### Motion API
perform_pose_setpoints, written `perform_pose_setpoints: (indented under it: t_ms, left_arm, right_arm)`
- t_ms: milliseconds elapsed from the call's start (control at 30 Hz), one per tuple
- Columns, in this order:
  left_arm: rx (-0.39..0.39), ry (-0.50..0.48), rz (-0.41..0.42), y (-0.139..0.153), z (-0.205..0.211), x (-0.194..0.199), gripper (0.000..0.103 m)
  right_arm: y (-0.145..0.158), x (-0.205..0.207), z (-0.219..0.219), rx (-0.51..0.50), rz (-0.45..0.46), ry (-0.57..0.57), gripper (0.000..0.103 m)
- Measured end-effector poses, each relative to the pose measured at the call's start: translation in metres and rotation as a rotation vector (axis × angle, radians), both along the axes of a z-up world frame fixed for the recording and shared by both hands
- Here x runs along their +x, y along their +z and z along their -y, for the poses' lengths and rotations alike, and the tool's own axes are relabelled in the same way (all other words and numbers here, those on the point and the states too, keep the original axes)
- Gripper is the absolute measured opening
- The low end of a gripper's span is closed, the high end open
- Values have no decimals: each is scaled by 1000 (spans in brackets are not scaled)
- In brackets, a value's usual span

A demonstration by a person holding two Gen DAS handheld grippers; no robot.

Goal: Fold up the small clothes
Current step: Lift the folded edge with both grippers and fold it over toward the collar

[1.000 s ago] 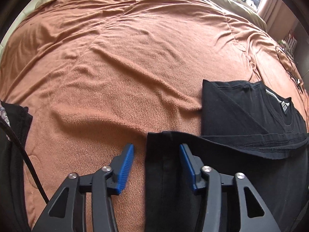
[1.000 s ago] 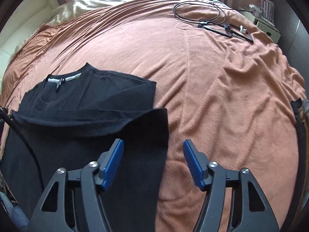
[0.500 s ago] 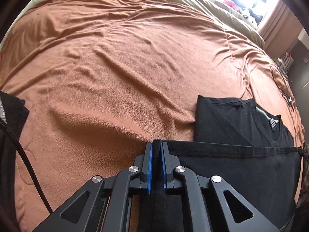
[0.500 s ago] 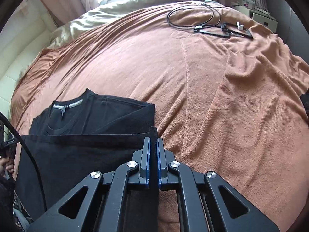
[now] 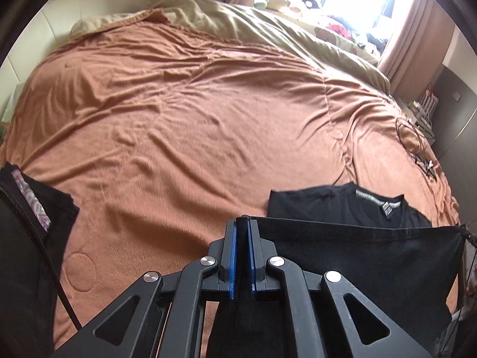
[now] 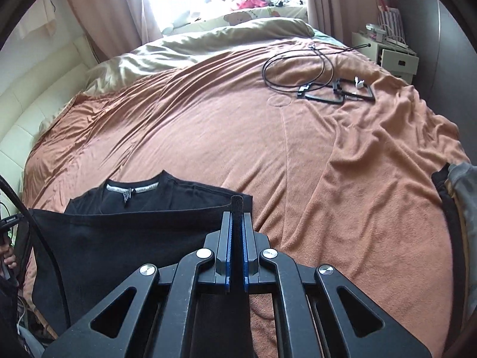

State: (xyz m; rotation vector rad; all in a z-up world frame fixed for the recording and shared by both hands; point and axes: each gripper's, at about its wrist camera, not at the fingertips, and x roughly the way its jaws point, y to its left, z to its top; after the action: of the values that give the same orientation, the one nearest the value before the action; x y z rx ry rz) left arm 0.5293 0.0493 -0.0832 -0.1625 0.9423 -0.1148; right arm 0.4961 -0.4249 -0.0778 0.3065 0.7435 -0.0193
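So both grippers just went from gaping over the hem to clamped on it: left gripper [image 5: 242, 232] has its jaws pinched on one bottom corner of the black t-shirt [image 5: 357, 256], right gripper [image 6: 237, 223] on the other, and the hem is now lifted taut off the bed [image 5: 179, 137]. Looks like the bottom-to-collar fold is starting. Count: two grippers, one shirt in play, collar end still flat on the blanket. Farther off, one looped cable [image 6: 298, 68] and two black frames [image 6: 337, 92].
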Motion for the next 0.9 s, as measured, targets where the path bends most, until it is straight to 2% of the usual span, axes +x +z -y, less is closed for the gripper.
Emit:
perform_pose_setpoints:
  t_ms: [167,333,500,700,900]
  left_arm:
    - [9,3,28,16,9,20,7]
    - [39,-10,11,16,23,49,7]
    - [92,-20,-30,-1,37,85,7]
    - [149,-17,-90,-43,48,116,7]
    - [180,-13,-82,-52,49,126,7]
  right_arm:
    - [18,-18,-1,15,22,-41,2]
    - [27,-17,-9,4,14,-53,2]
    - [22,10,-7,-5,-23,-59,2]
    - [-4,50,-10,-15,-95,-57,1]
    - [-7,72,-17,-39,-104,-55,1]
